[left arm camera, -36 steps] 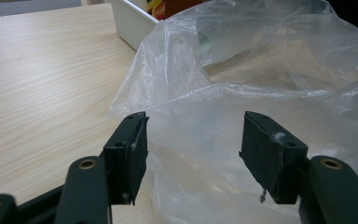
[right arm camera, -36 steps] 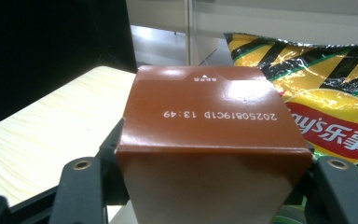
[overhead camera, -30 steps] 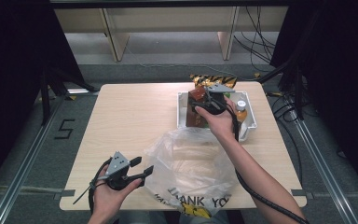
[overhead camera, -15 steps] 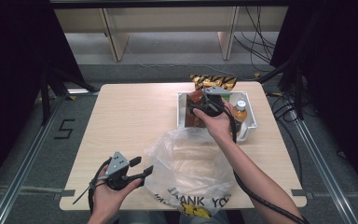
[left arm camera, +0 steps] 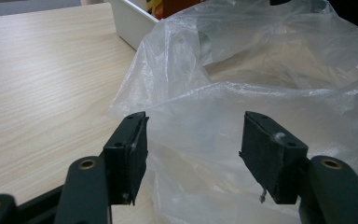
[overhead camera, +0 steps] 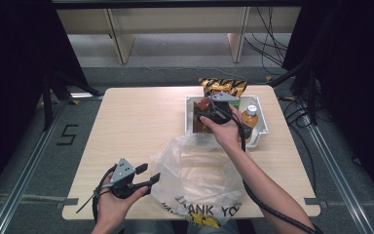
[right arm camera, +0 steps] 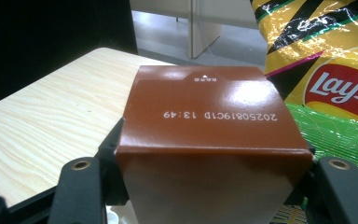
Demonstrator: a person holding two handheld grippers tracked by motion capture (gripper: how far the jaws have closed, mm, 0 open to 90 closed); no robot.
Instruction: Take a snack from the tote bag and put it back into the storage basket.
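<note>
A glossy brown box [overhead camera: 203, 106] [right arm camera: 205, 116] with a printed date code is held over the left part of the white bin [overhead camera: 261, 130]. My right gripper [overhead camera: 205, 113] [right arm camera: 209, 163] is shut on it, one jaw against each side. A crumpled clear plastic bag [overhead camera: 199, 170] [left arm camera: 261, 70] with black lettering lies at the table's near edge. My left gripper [overhead camera: 148, 174] [left arm camera: 193, 140] rests just left of the bag. It is open, its pads [left arm camera: 133, 149] apart in front of the bag's film and not pressing on it.
A yellow Lay's chips bag [overhead camera: 222, 86] [right arm camera: 331, 56] leans at the bin's far side, with a green packet [right arm camera: 340, 135] below it. An orange drink bottle [overhead camera: 249, 117] stands in the bin's right part. The bin's corner [left arm camera: 130, 21] sits beyond the plastic bag. Bare wooden tabletop [overhead camera: 136, 122] spreads to the left.
My right gripper has shifted slightly toward the near side with the brown box in it. The left gripper and the plastic bag have stayed where they were.
</note>
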